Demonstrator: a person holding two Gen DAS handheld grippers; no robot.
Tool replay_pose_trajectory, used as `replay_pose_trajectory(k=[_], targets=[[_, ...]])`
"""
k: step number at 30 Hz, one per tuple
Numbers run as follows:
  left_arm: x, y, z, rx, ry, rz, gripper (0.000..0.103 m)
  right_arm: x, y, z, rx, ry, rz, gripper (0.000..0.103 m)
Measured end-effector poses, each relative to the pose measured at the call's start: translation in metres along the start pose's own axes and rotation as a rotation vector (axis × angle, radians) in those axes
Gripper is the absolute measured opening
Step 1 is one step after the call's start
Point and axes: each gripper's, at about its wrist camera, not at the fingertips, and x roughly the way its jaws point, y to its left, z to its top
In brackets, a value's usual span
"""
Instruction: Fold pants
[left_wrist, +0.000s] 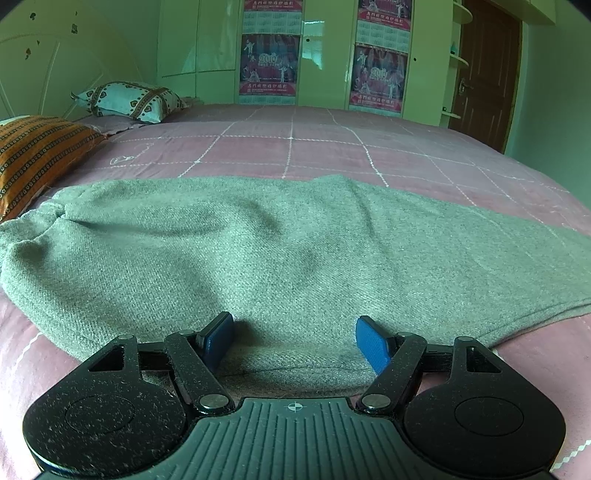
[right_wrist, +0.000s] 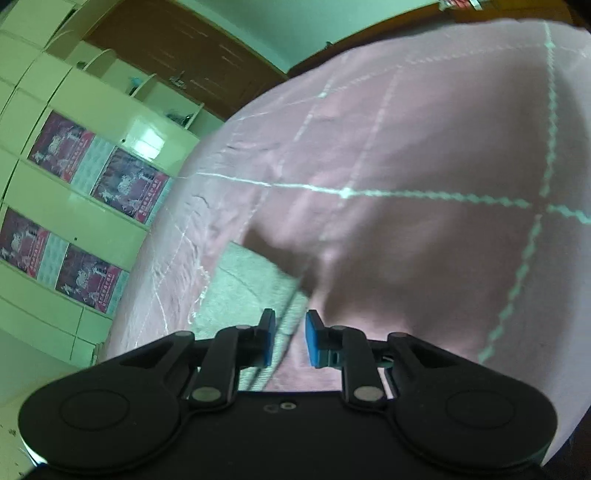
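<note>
The grey pants (left_wrist: 280, 251) are spread flat across the pink checked bed (left_wrist: 332, 147), laid sideways with the gathered waist toward the orange pillow (left_wrist: 33, 155), so that the whole length can be folded over. The left gripper (left_wrist: 295, 341) is held low over the near edge of the cloth, its blue pads set wide apart with the hem lying loose between them and nothing pinched; it looks parked there to pin or take that edge when needed. In the right wrist view the picture is tilted and smeared. The right gripper (right_wrist: 290, 338) is seen with only a narrow gap between its pads (right_wrist: 313, 341), and a thin edge of the pants (right_wrist: 255, 280) runs up through that gap; the pads do not appear to press on it, so the cloth is judged to be let go rather than held. The leg end is laid on the bed (right_wrist: 406, 166) there, probably to finish a fold.
</note>
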Motion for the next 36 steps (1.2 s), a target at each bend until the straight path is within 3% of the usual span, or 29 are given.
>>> replay_pose_trajectory(k=[4,5,7,14,18,20,24,27,30,33,34,36], targets=[[0.000,-0.001,-0.001,0.001,0.000,0.004,0.073,0.011,-0.010,0.002,0.100,0.003,0.040,0.009],[0.000,0.000,0.000,0.001,0.000,0.004,0.073,0.015,-0.010,0.002,0.103,0.009,0.016,0.006],[0.000,0.000,0.000,0.001,0.000,0.005,0.073,0.020,-0.007,0.001,0.089,0.026,-0.033,0.001],[0.000,0.001,0.000,0.004,0.001,0.006,0.073,0.036,-0.001,-0.004,0.068,0.073,0.030,0.006],[0.000,0.001,0.000,0.007,0.000,0.007,0.073,0.047,0.003,-0.002,0.011,0.103,-0.007,0.001],[-0.001,0.001,0.001,0.010,-0.001,0.003,0.073,0.042,0.020,0.000,-0.127,0.074,-0.038,0.000],[-0.002,0.002,0.000,0.008,-0.004,0.003,0.073,0.012,0.049,0.001,-0.283,-0.031,0.024,0.000],[-0.001,0.002,0.001,0.012,0.000,0.003,0.073,0.034,0.024,-0.001,-0.218,0.038,-0.087,0.000],[-0.003,0.005,0.002,0.009,0.005,-0.006,0.073,0.034,0.004,-0.001,-0.102,0.029,-0.028,0.000],[-0.006,0.007,0.005,-0.011,-0.002,0.002,0.073,0.007,0.013,-0.005,-0.150,-0.103,-0.121,0.000],[-0.009,0.009,0.007,-0.017,-0.009,0.016,0.073,-0.001,0.016,-0.006,-0.173,-0.130,-0.121,0.000],[-0.012,0.016,0.013,-0.045,-0.027,0.044,0.073,-0.009,0.027,-0.010,-0.248,-0.100,-0.066,0.000]])
